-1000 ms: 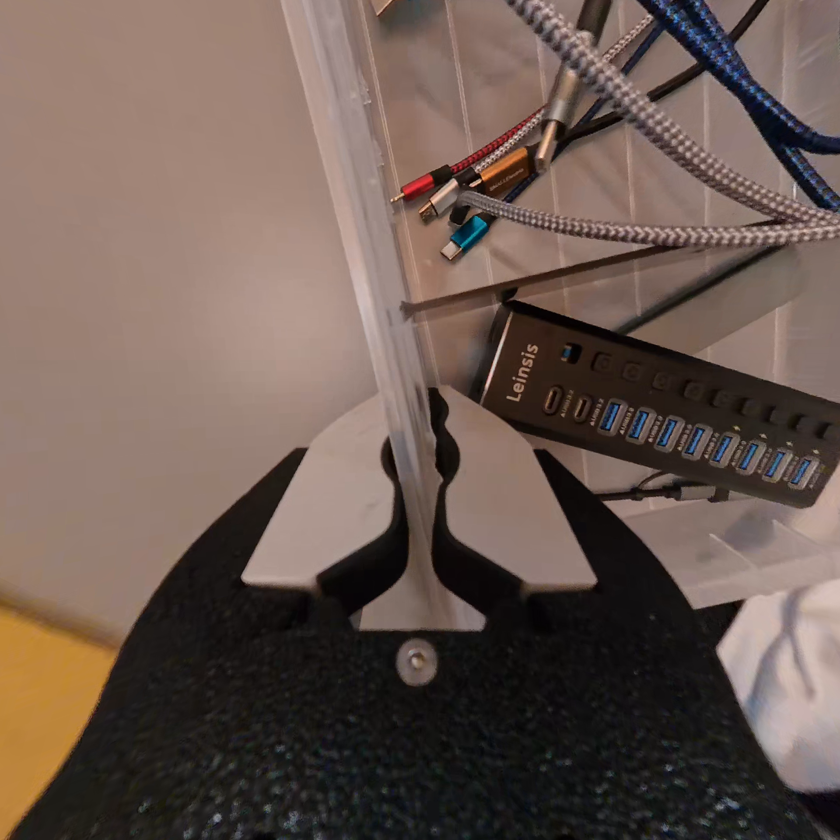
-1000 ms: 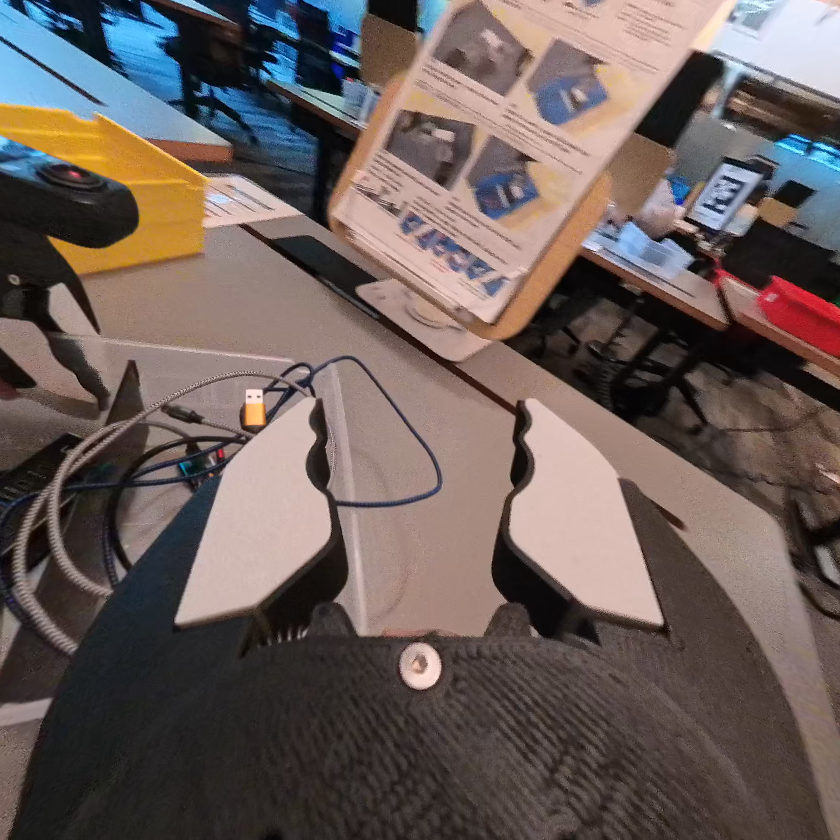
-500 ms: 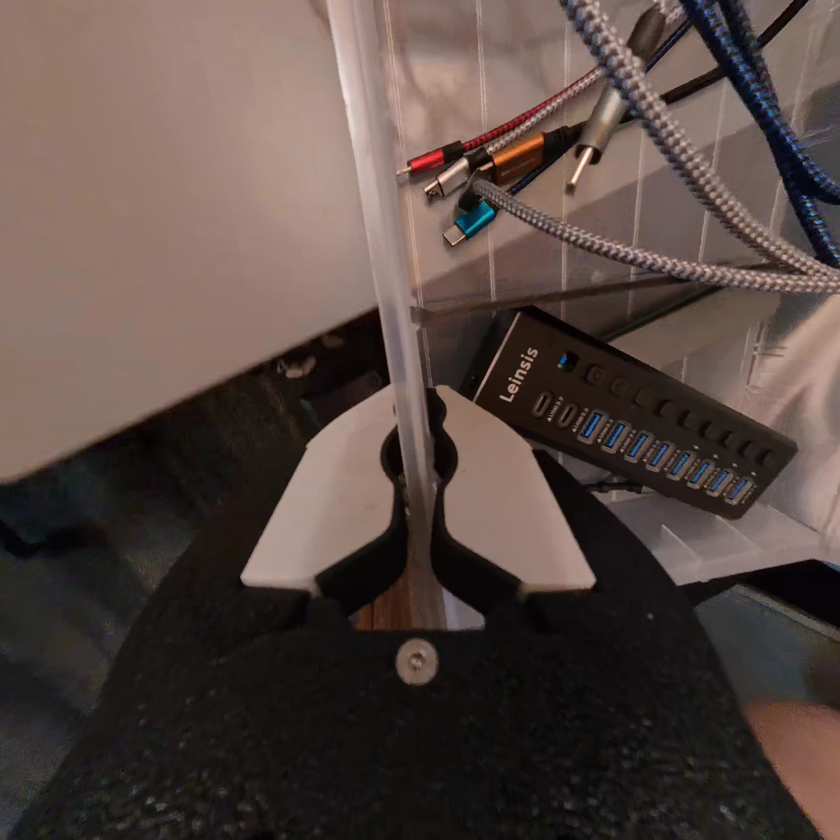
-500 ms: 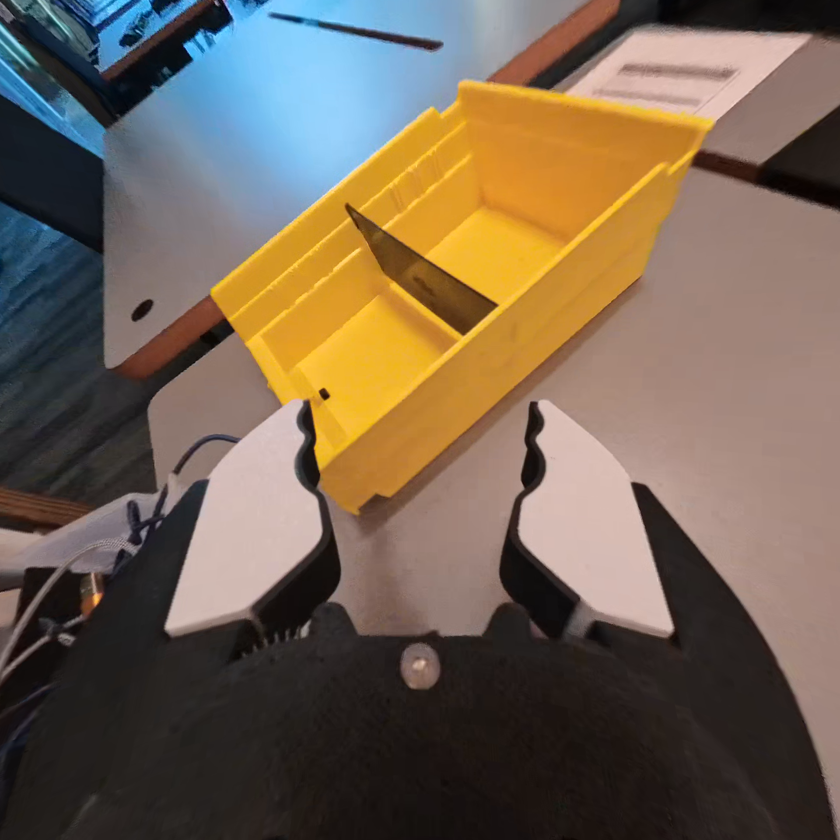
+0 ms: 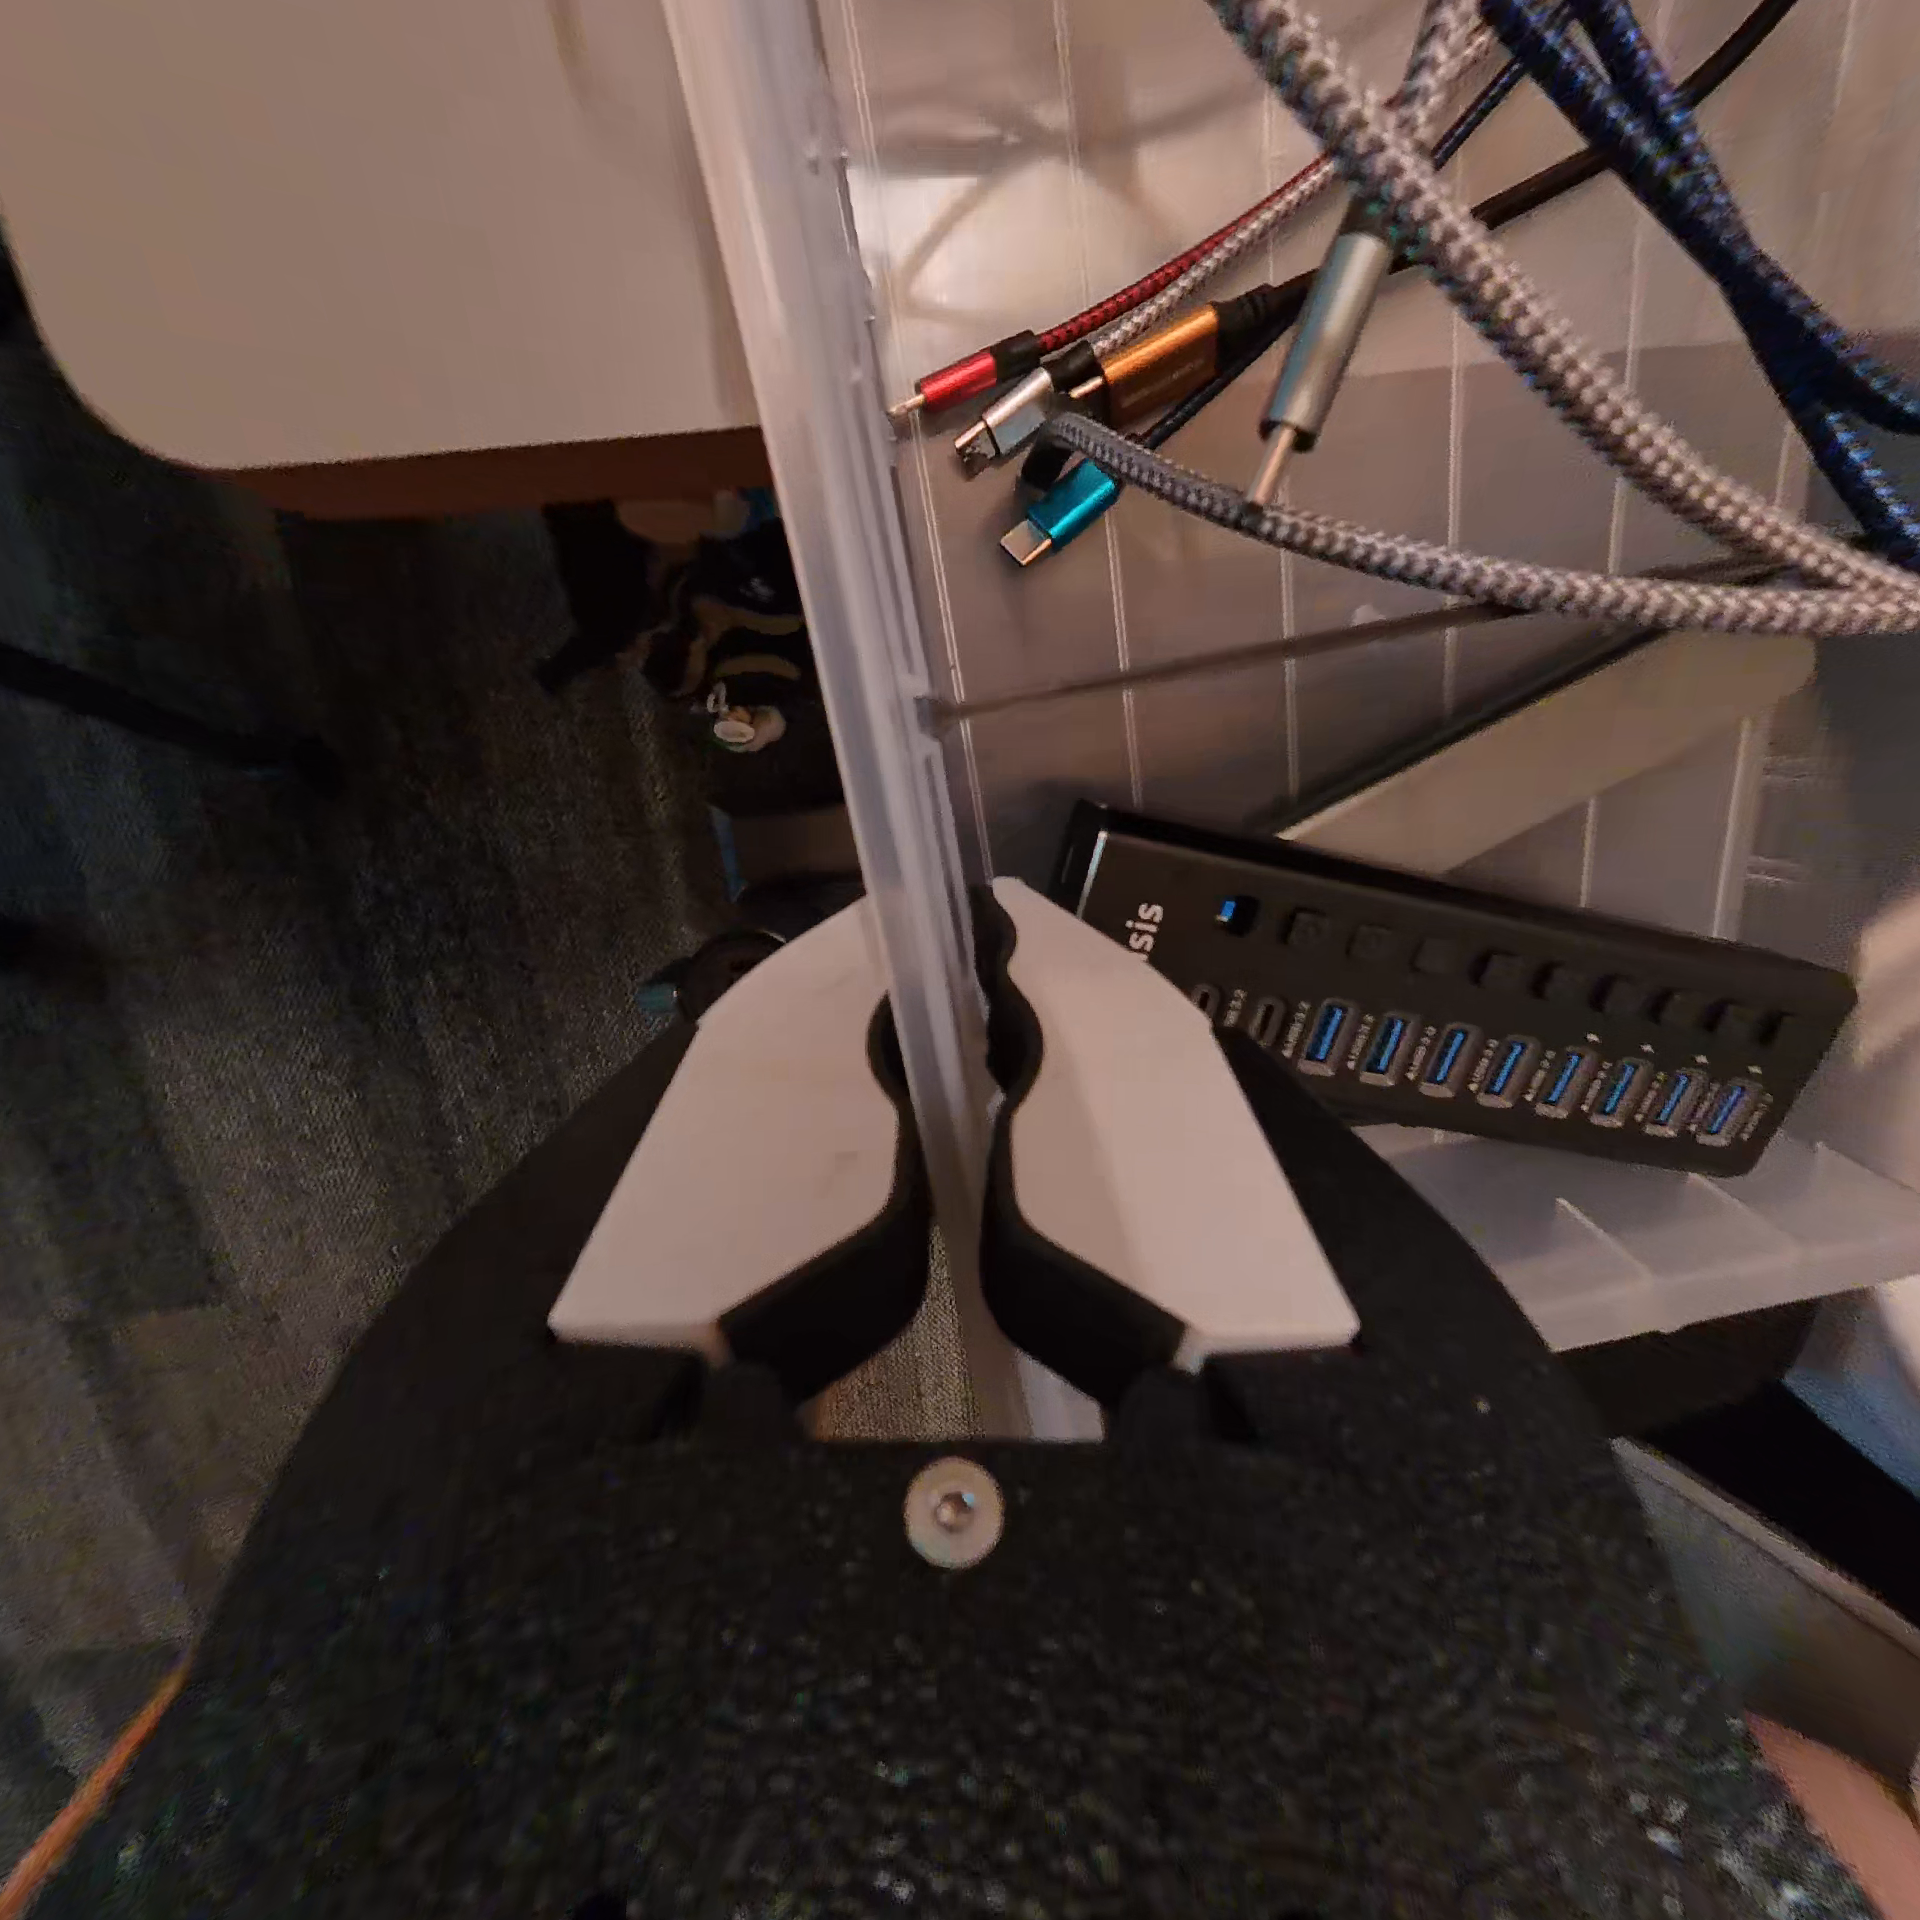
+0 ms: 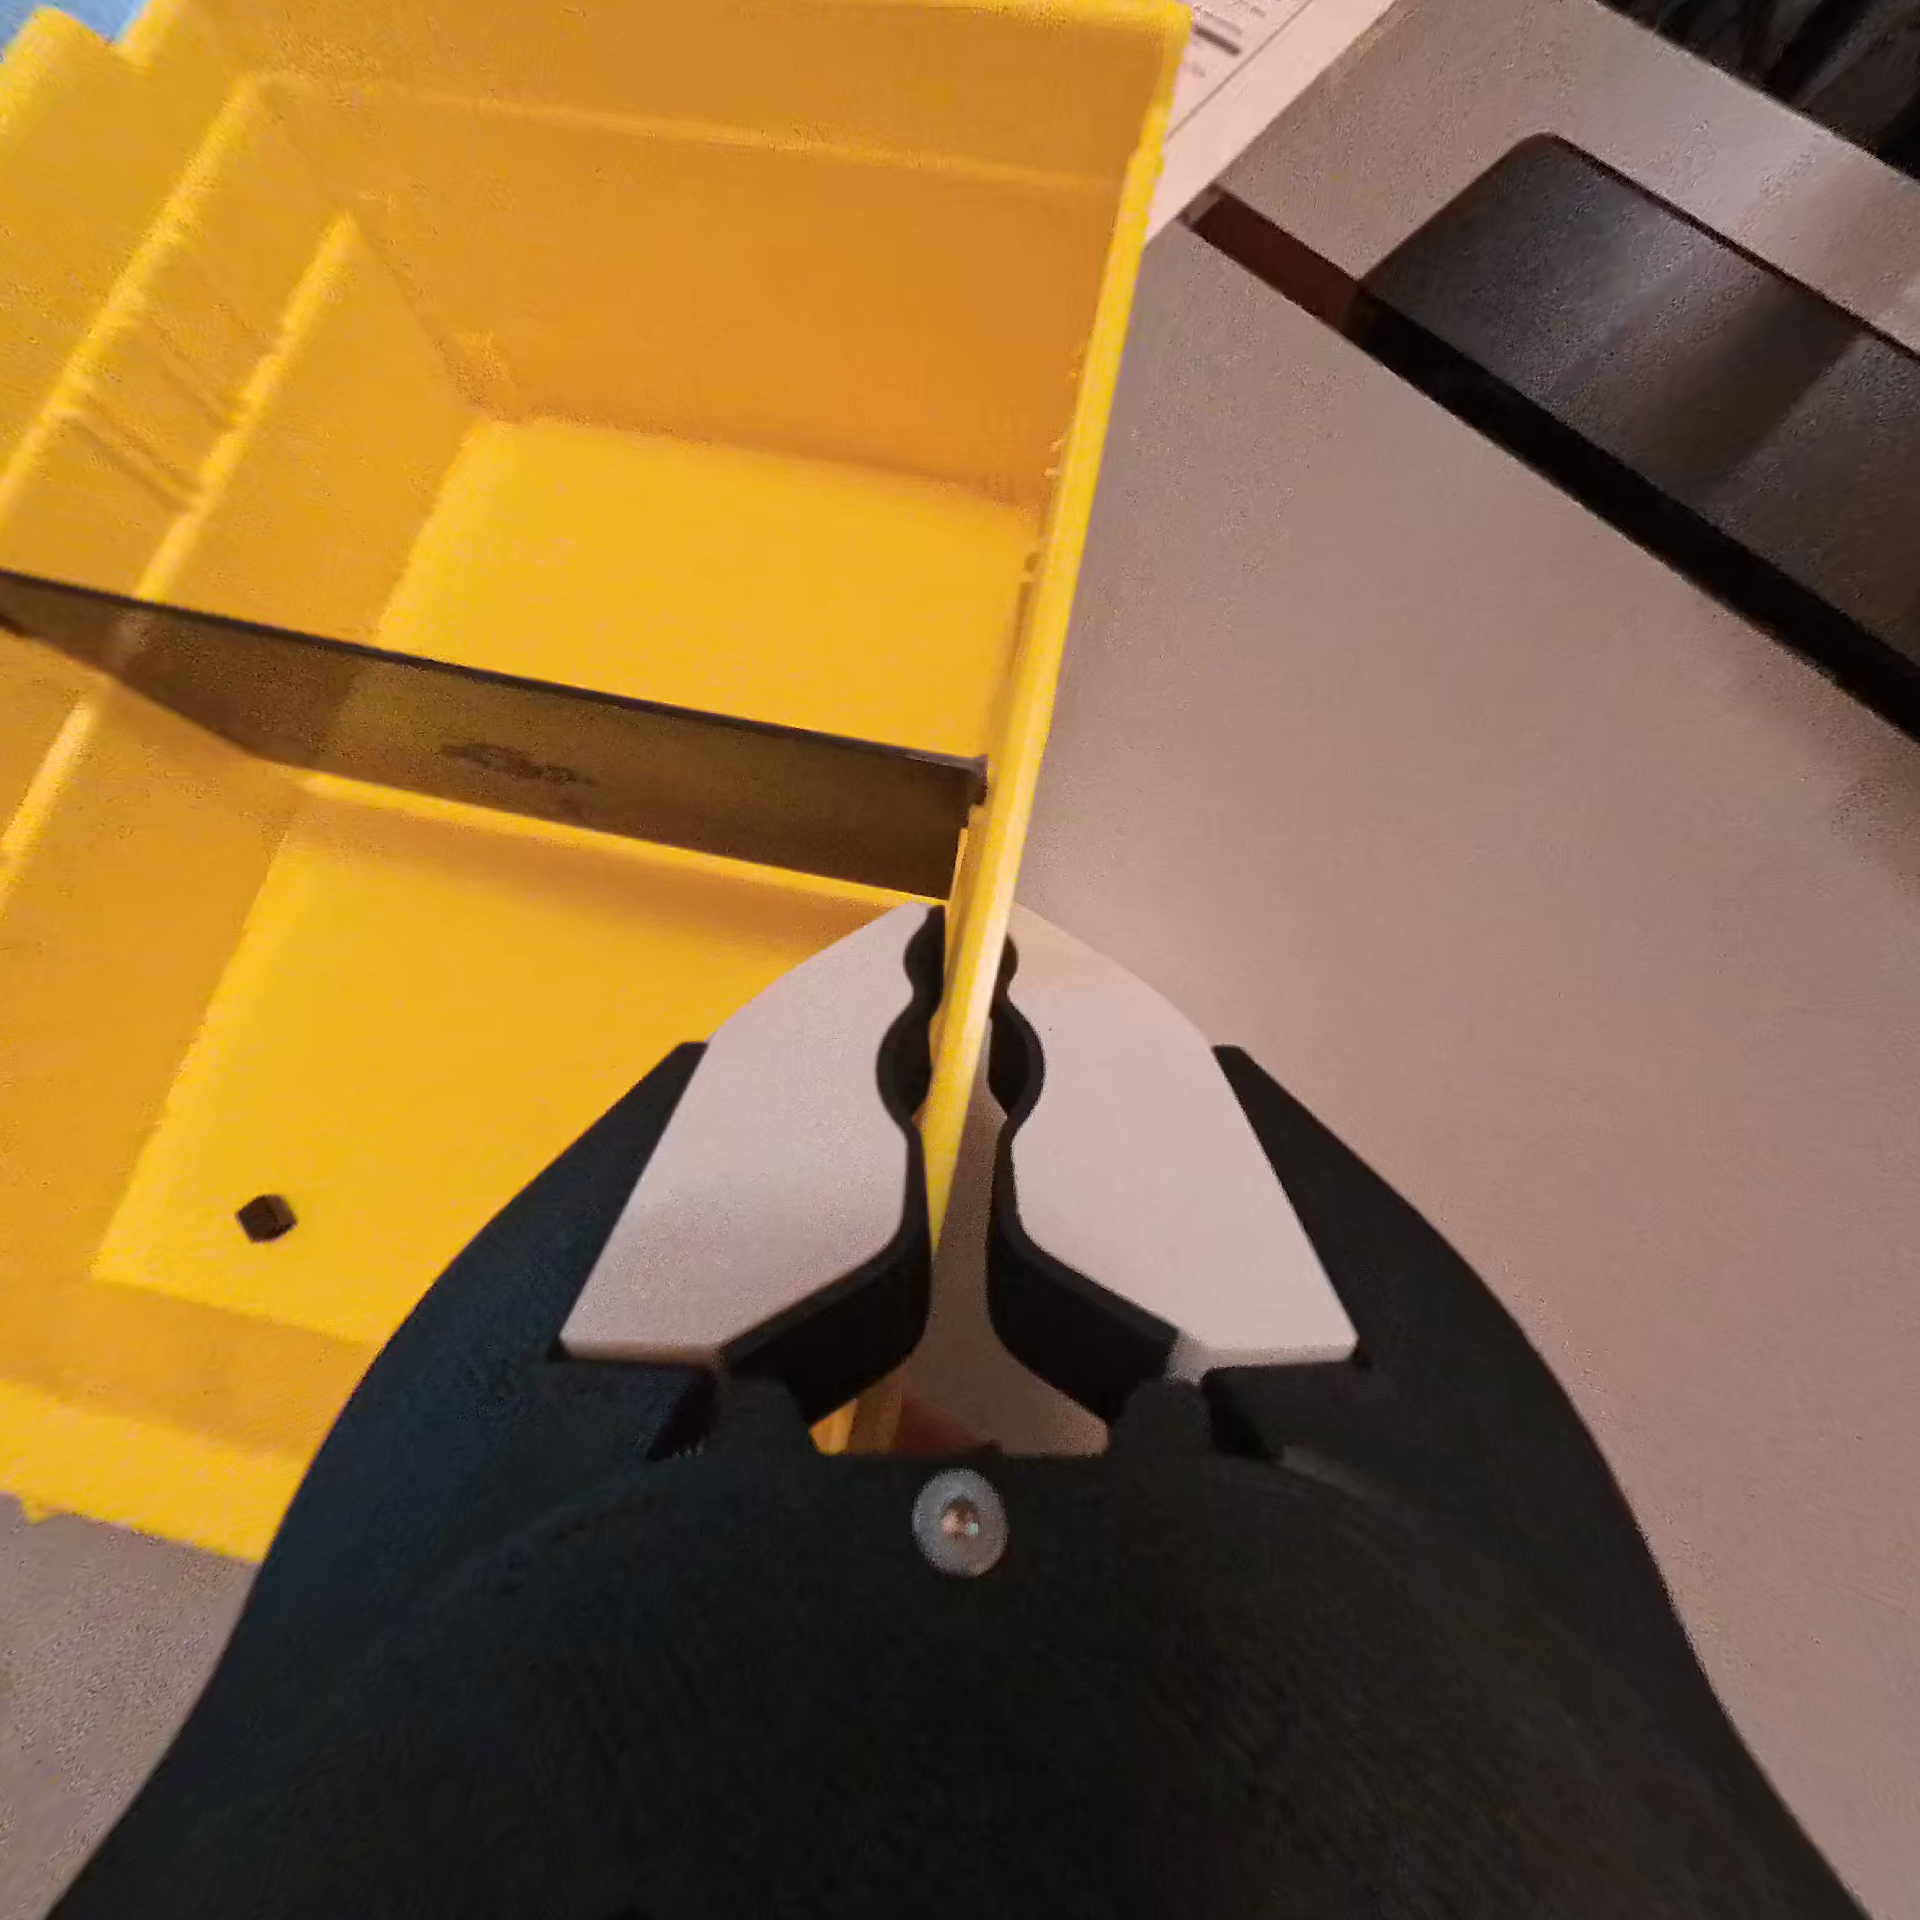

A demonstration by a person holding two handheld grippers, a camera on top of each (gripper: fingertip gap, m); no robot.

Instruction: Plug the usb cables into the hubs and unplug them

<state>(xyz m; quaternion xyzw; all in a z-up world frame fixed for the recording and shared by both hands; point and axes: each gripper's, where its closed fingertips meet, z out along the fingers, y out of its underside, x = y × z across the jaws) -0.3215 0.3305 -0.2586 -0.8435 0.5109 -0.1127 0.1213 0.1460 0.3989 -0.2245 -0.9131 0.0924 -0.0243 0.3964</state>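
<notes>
The USB hub (image 5: 1455,997), black with a row of blue ports and white lettering at its near end, lies in the clear plastic bin (image 5: 821,488) below a thin divider (image 5: 1299,655). Beyond that divider sit the loose USB cables (image 5: 1455,312), with red, silver, orange and teal plugs. The left gripper (image 5: 935,997) is clamped on the bin's side wall. In the right wrist view, the right gripper (image 6: 966,997) pinches the wall of a yellow bin (image 6: 1081,520) holding a dark divider (image 6: 623,758) with faint, unreadable embossed marks, on a grey table (image 6: 1455,831).
</notes>
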